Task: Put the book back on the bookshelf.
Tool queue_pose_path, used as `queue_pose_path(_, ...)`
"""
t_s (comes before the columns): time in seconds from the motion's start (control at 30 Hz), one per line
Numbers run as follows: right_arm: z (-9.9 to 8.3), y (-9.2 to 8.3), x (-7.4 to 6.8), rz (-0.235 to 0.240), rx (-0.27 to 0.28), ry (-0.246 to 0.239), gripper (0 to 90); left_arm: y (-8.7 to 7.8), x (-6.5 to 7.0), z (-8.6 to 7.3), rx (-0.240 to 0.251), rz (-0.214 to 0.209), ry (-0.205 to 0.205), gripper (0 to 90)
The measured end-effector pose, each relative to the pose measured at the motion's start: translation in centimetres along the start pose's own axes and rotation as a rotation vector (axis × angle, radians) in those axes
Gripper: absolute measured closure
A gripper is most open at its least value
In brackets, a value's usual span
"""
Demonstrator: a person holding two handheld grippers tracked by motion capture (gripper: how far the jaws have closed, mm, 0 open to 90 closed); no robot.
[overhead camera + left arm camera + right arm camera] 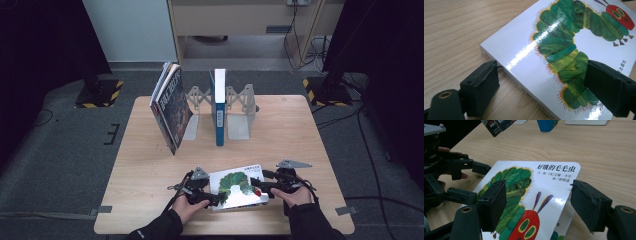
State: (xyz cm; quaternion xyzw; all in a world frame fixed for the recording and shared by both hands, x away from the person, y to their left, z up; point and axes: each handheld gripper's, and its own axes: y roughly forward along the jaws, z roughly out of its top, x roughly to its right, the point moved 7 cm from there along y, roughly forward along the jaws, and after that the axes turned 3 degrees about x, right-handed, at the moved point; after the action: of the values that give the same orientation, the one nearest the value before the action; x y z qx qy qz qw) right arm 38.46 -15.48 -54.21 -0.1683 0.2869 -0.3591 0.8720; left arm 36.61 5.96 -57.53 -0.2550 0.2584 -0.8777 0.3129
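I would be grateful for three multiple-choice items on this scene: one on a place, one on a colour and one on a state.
1. Where is the caterpillar book?
A. Flat on the table, between the two grippers
B. Upright at the back
C. On the floor

2. What colour is the caterpillar's head?
A. Blue
B. Red
C. White

3. How do the books at the back left stand?
A. Flat in a pile
B. Lying open
C. Tilted

Answers:
1 A: the caterpillar book lies flat on the table, with the left gripper and the right gripper at its sides.
2 B: the head is red with yellow-green eyes.
3 C: the books lean to one side.
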Motion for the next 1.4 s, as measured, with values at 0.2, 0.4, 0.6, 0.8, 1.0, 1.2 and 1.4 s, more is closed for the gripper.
queue_pose_path(0.2, 0.6, -0.2, -0.2, 0.013, 0.029, -0.003, 29.3, -0.1, -0.1, 0.1, -0.002, -0.009, -0.015, 11.0)
queue_pose_path(0.4, 0.9, -0.2, -0.5, 0.017, 0.053, -0.002, 28.5, -0.1, -0.1, 0.1, -0.002, -0.012, -0.018, 10.9)
queue_pose_path(0.6, 0.8, -0.5, -0.6, 0.028, 0.087, 0.059, 30.0, 0.0, 0.0, 0.0, 0.003, -0.010, -0.012, 10.7)
queue_pose_path(0.8, -0.5, 0.0, 0.1, -0.007, 0.017, 0.083, 30.0, 0.1, 0.1, -0.1, 0.004, 0.009, 0.029, 10.5)
queue_pose_path(1.0, -1.5, 0.4, 0.7, -0.028, -0.046, 0.068, 33.6, 0.2, 0.2, -0.2, 0.005, 0.029, 0.048, 10.7)
queue_pose_path(1.2, -2.3, 1.0, 1.0, -0.069, -0.115, 0.031, 32.1, 0.0, 0.1, -0.2, -0.011, 0.037, 0.064, 13.5)
queue_pose_path(1.4, -2.6, 1.0, 0.9, -0.048, -0.125, 0.059, 31.7, -0.2, 0.2, -0.4, -0.015, 0.041, 0.059, 14.3)
